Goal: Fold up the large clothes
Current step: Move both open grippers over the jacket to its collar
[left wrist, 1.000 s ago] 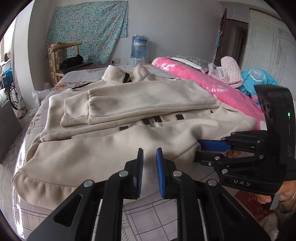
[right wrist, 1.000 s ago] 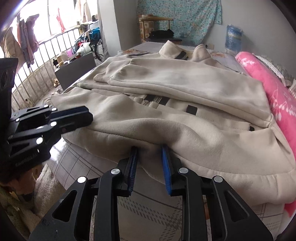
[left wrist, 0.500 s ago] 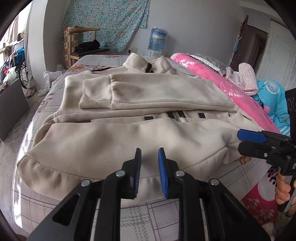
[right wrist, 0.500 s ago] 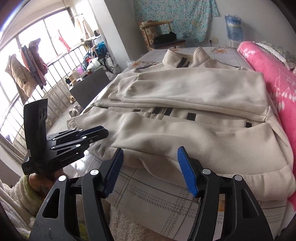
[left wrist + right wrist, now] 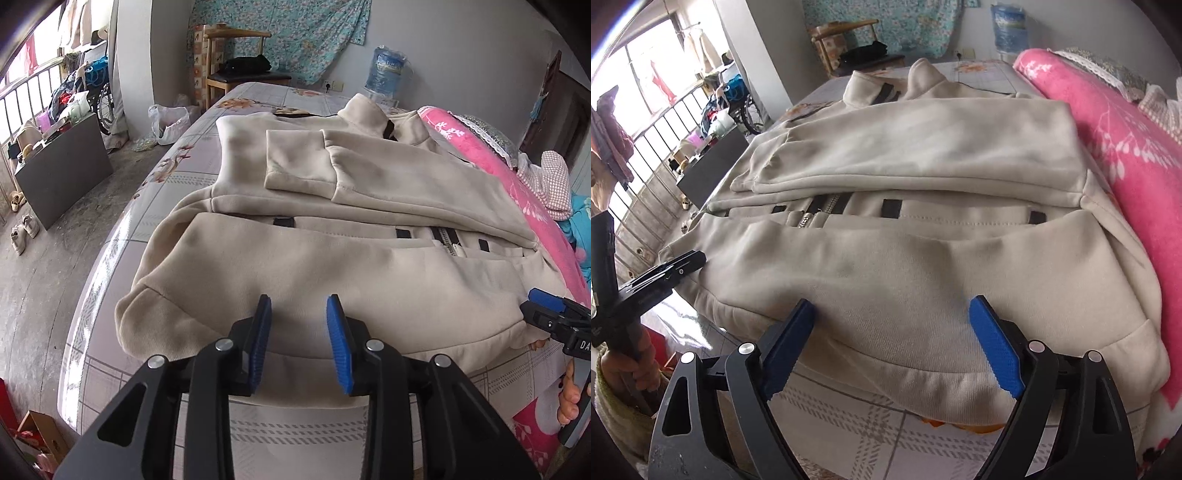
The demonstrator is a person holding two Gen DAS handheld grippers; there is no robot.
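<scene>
Both tongs, left (image 5: 298, 325) and right (image 5: 892, 334), have just been opening and stand apart, empty, over the beige jacket's (image 5: 332, 266) near hem on the bed (image 5: 192, 162), apparently between folds.

Bright window daylight from the left; sharp, fisheye-bent edges.

Beige zip jacket (image 5: 332, 266), sleeves folded, on bed

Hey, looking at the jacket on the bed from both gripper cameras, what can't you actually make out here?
- Left wrist view: the right gripper is cut off by the right edge.
- Right wrist view: something orange under the jacket hem, mostly covered, unidentifiable.
- Both views: the folded sleeves hide most of the jacket's front.
</scene>
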